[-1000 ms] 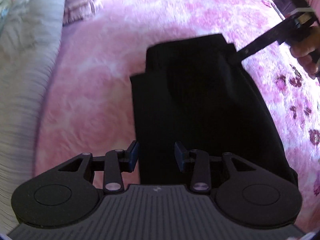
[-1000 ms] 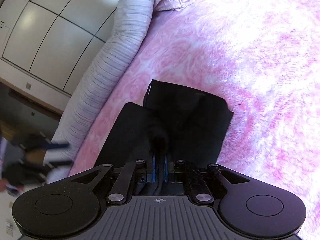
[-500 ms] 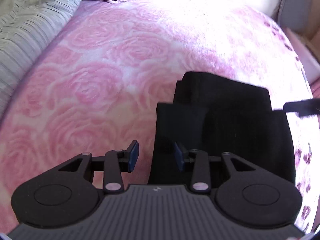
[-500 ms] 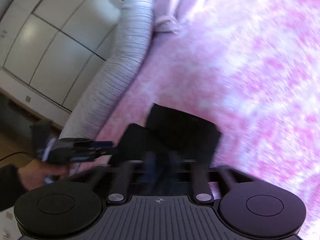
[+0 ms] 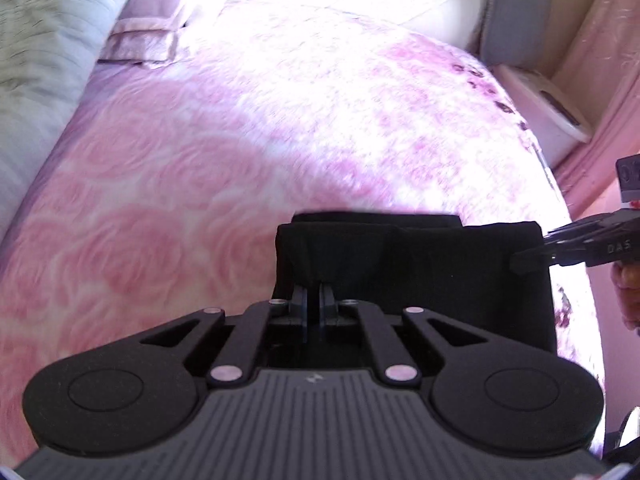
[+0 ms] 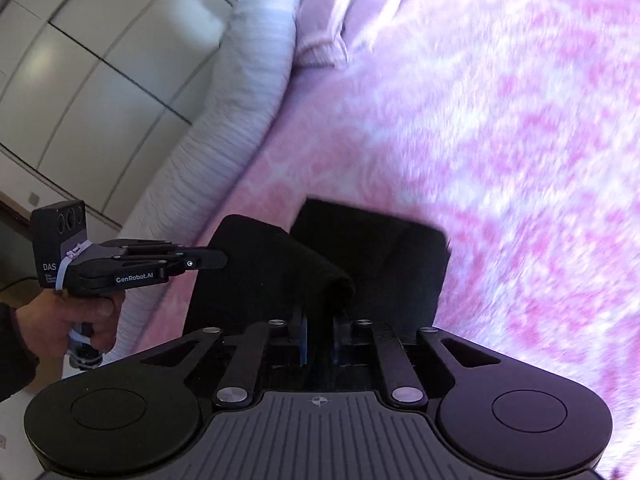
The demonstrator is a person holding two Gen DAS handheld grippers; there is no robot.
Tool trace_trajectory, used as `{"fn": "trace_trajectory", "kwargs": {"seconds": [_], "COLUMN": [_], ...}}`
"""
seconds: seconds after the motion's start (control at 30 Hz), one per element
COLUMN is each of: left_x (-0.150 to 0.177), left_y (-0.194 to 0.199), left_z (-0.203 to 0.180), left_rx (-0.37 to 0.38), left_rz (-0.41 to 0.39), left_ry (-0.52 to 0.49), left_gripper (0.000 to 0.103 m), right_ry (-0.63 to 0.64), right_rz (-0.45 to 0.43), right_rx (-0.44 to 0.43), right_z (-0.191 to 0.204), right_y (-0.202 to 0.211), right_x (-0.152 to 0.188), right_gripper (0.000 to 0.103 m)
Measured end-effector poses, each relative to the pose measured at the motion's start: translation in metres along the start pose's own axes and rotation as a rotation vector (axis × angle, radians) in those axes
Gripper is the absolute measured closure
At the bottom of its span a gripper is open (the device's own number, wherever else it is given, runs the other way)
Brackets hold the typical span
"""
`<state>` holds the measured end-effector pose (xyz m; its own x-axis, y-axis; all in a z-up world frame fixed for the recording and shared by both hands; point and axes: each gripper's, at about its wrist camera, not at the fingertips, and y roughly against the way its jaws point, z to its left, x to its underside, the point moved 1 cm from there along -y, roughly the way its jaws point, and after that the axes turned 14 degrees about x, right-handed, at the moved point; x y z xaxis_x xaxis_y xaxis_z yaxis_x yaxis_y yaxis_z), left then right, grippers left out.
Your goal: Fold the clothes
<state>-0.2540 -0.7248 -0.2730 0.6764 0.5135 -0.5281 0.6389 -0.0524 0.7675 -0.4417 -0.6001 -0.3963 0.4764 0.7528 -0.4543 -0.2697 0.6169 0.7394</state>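
On the bed: a black garment (image 5: 420, 264) lies folded on the pink rose-patterned bedspread (image 5: 168, 184).
Long axis: in the left wrist view its raised fold runs left to right across the picture; a lower layer shows just behind that fold.
Left of the garment: a grey ribbed bolster (image 6: 224, 152) along the bed's edge, white cupboard doors (image 6: 80, 80) past it.
Left tool (image 5: 313, 300): jaws closed on the garment's near left corner, cloth pinched between the blue pads.
Right tool (image 6: 320, 332): jaws closing, with a bunched ridge of the garment pressed between them; in the left wrist view its tip meets the garment's right edge.
Behind the garment: a pink pillow (image 5: 152, 28).
Textures: garment matte and smooth; bedspread plush and embossed.
Containers: cannot tell of any.
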Motion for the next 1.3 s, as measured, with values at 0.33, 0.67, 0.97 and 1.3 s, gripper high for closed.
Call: {"fn": "trace_trajectory", "kwargs": {"seconds": [0.33, 0.67, 0.97, 1.3], "left_x": [-0.012, -0.005, 0.024, 0.025], "left_y": [-0.048, -0.018, -0.027, -0.040], "left_z": [0.027, 0.040, 0.006, 0.015], "left_rx": [-0.017, -0.098, -0.016, -0.128], "left_rz": [-0.035, -0.092, 0.019, 0.054], "left_ry": [0.078, 0.180, 0.010, 0.036], "left_gripper": [0.099, 0.079, 0.091, 0.098], "right_ry": [-0.010, -0.039, 0.358, 0.315], "right_rz": [-0.045, -0.112, -0.146, -0.053], "right_rx": [0.028, 0.185, 0.078, 0.105], "right_z": [-0.032, -0.041, 0.044, 0.017], "right_y": [-0.029, 0.004, -0.006, 0.019], "right_x": [-0.022, -0.019, -0.006, 0.027], "right_gripper": [0.093, 0.074, 0.073, 0.072]}}
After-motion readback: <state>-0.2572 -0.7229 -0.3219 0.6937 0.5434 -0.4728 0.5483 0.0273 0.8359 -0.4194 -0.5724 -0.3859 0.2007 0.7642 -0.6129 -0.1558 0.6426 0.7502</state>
